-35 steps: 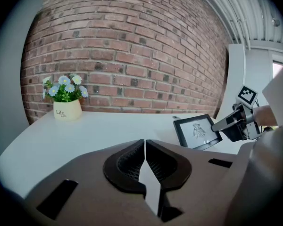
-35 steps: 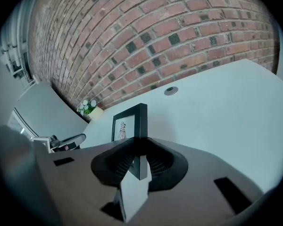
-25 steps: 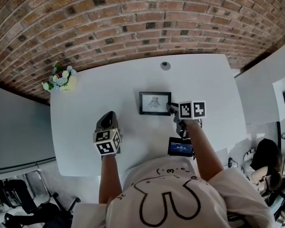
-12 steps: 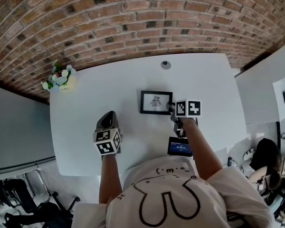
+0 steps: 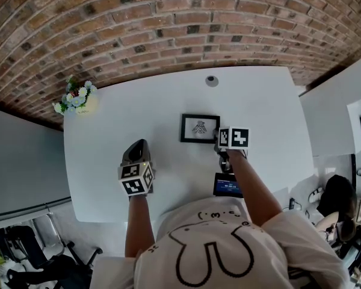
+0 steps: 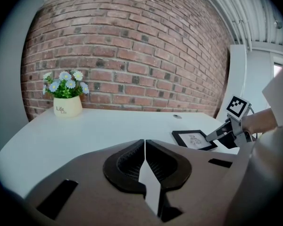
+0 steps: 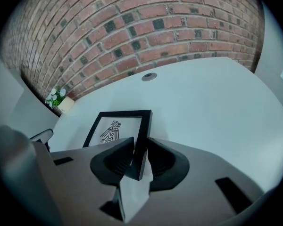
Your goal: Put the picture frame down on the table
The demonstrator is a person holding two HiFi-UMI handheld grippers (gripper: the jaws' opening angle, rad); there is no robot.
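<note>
A black picture frame (image 5: 200, 128) with a bird drawing is at the middle of the white table (image 5: 138, 110), face up. My right gripper (image 5: 218, 138) is shut on the frame's near right corner. In the right gripper view the frame's (image 7: 118, 128) edge is clamped between the two dark pads, and my right gripper (image 7: 137, 158) holds it low over the tabletop. My left gripper (image 5: 136, 154) rests over the table's near left part, shut, with nothing between its pads (image 6: 145, 161). From the left gripper view the frame (image 6: 194, 140) lies flat or nearly flat to the right.
A small pot of flowers (image 5: 78, 99) stands at the table's far left corner. A round grommet (image 5: 212, 80) sits near the far edge by the brick wall. A phone-like screen (image 5: 227, 185) is fixed under my right forearm.
The frame and my right gripper have shifted slightly right and away. My left gripper has stayed where it was.
</note>
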